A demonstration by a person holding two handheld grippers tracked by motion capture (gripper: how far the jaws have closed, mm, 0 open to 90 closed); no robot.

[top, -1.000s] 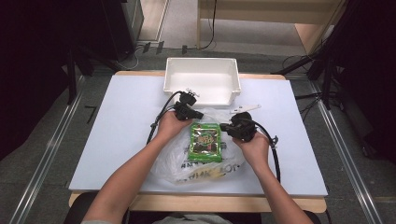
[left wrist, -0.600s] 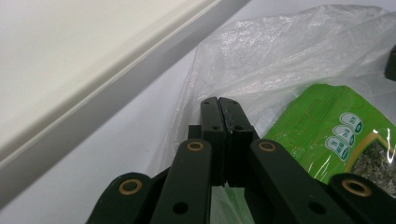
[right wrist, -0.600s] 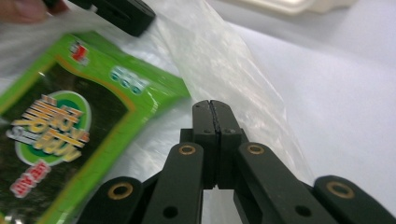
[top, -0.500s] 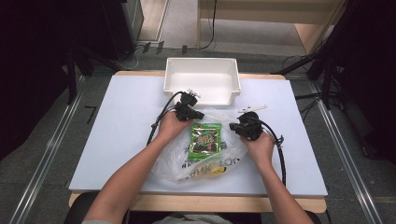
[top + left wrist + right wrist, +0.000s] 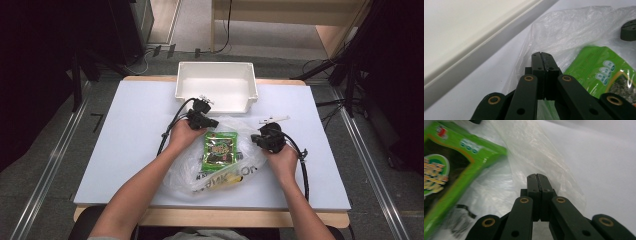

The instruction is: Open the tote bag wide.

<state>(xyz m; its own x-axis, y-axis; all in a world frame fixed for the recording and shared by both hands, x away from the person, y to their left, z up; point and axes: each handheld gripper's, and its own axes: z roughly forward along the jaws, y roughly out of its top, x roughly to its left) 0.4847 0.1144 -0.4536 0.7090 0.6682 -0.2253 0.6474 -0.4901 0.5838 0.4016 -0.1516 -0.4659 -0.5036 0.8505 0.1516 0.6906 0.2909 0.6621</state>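
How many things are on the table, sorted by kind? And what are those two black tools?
Clear plastic bag: 1
Green snack packet: 1
White bin: 1
Hand-held grippers: 2, the left gripper and right gripper, each at an edge of the bag
Total: 5

There is also something yellowish low in the bag, too unclear to count.

bag (image 5: 220, 165): clear crinkled plastic, flat on desk, between both claws
packet (image 5: 220, 148): green, flat inside bag, between claws
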